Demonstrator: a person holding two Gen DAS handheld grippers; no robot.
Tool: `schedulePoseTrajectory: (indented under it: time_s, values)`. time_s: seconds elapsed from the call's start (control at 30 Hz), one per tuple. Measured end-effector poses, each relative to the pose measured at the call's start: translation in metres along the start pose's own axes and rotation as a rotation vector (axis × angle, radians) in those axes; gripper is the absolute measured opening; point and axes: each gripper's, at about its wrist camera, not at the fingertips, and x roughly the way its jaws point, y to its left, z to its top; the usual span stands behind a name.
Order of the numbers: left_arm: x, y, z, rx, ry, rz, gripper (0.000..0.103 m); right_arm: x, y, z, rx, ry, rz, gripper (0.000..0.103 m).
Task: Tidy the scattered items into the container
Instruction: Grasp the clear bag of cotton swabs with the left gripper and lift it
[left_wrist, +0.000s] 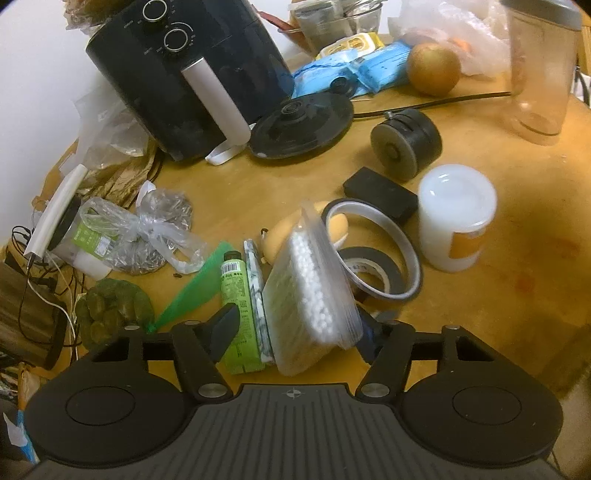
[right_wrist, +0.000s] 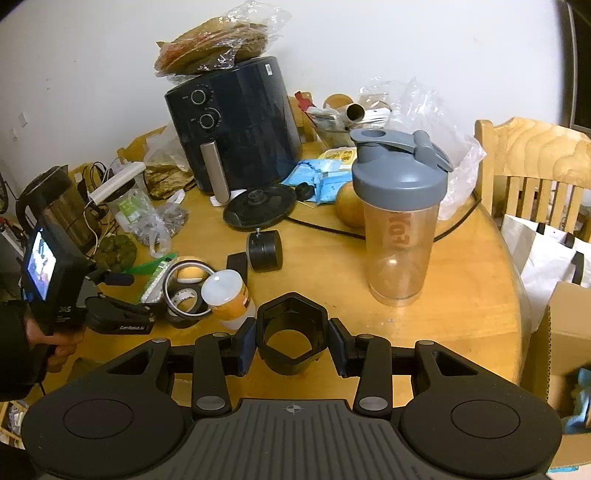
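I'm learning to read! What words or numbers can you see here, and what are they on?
"GenRobot.AI", as far as it can be made out: white print on the side of the left gripper.
Shaker bottle: big orange letters, not readable from this side.
Green tube: label print too small to read.
Air fryer: dial markings too small to read.

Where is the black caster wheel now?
In the left wrist view the black caster wheel lies right of centre on the wooden table, between the black round kettle base and the white plastic jar.
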Motion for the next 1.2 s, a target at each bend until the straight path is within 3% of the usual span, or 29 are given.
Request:
schedulePoseTrajectory:
  time_s: [0.13,0.33,0.67,1.2]
  values:
    - [0.009,0.0,0.002,-0.002,0.02,-0.008,0.039,0.0,-0.001,0.0,0.006,0.002,-0.007,0.044]
    - [0.013,0.008,0.002,-0.038,0.027,-0.014,0.023,0.001,-0.003,0.001,0.008,0.002,-0.009,0.044]
    - [0.01,0.036,0.0,-0.151,0.037,-0.064,0.021,0.007,0.0,0.004,0.001,0.006,0.01,0.044]
    - [-0.046,0.071,-0.007,-0.305,-0.052,-0.139,0.021,0.004,0.004,0.002,-0.011,0.016,0.053,0.044]
